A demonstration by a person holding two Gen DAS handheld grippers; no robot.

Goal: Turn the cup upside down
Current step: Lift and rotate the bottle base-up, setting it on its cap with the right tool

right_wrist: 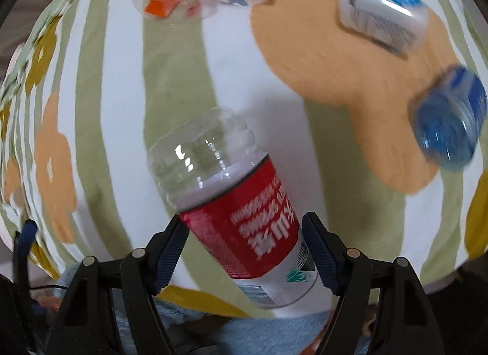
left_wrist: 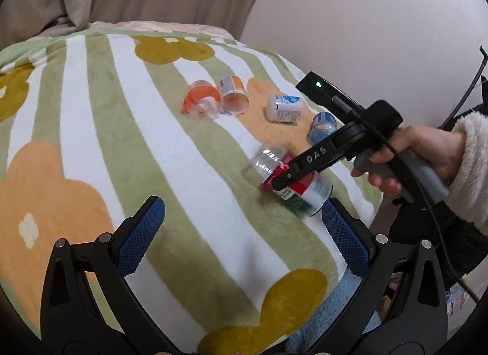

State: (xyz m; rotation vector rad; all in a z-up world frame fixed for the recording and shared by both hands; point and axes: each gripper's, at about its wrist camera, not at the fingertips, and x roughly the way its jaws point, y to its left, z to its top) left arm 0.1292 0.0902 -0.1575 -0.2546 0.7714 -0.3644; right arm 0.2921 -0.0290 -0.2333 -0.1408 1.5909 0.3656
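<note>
A clear plastic cup with a red label (right_wrist: pixel 238 217) is tilted on its side over the striped flower blanket (right_wrist: pixel 122 95). Its closed ribbed base points away from the right wrist camera and its open rim lies near that camera. My right gripper (right_wrist: pixel 244 220) straddles the labelled middle, with both blue pads against the cup's sides. From the left wrist view, the same cup (left_wrist: pixel 305 196) is blurred, with a black finger of the right gripper (left_wrist: pixel 280 182) lying across it. The left gripper (left_wrist: pixel 244 205) hovers open just in front of the cup, holding nothing.
Several other cut-bottle cups lie on the blanket beyond: two orange-labelled ones (left_wrist: pixel 201 103) (left_wrist: pixel 233 94), a white and blue one (left_wrist: pixel 283 107) and a blue one (left_wrist: pixel 323 126). A person's hand (left_wrist: pixel 411 156) holds the right gripper's handle. The bed's edge drops off at the right, below a white wall.
</note>
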